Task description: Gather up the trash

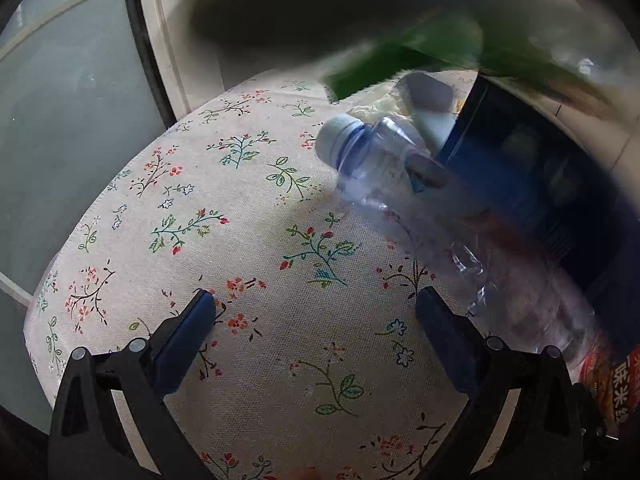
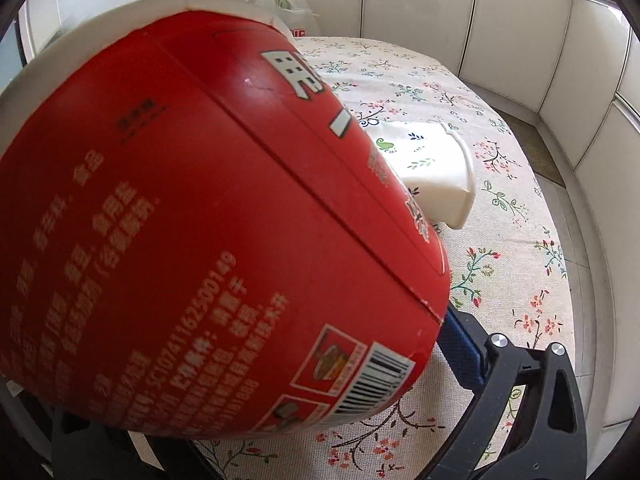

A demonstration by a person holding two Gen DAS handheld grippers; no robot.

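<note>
One red noodle cup [image 2: 208,216], clear bottle [image 1: 404,196]

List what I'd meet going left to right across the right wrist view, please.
Red instant noodle cup held tilted in the right gripper, filling the left side → white paper cup lying on its side on the floral tablecloth → white wall panels. A plastic bag sits far back, above the cup's rim.
</note>
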